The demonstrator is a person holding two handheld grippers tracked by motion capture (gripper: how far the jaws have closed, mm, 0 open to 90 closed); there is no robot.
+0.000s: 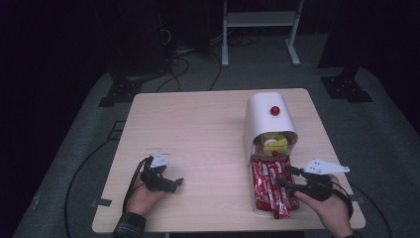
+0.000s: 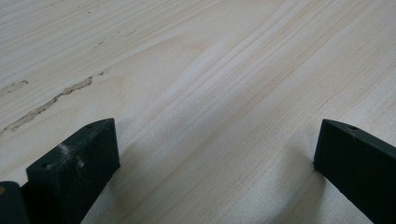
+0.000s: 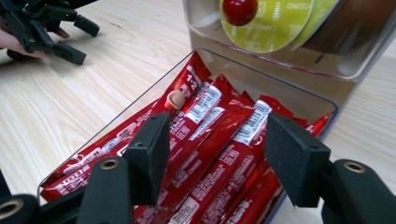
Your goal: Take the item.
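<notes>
Right gripper (image 3: 212, 158) open over red packets (image 3: 210, 140) in a clear tray (image 3: 299, 93); left gripper (image 2: 215, 168) open above the bare table (image 2: 210, 70).

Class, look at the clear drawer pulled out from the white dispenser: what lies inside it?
The clear drawer holds overlapping red sachets, filling it. Anything beneath them is hidden.

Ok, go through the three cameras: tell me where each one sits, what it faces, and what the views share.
High view: above the person's side, looking forward and down on the table; both hands show, with the left gripper and right gripper.
Left gripper view: rides the left gripper, facing bare tabletop between open jaws.
Right gripper view: rides the right gripper, facing the red packets in the clear tray.
Shared: the high and right gripper views both show the packets, the red knob and the left gripper.
</notes>
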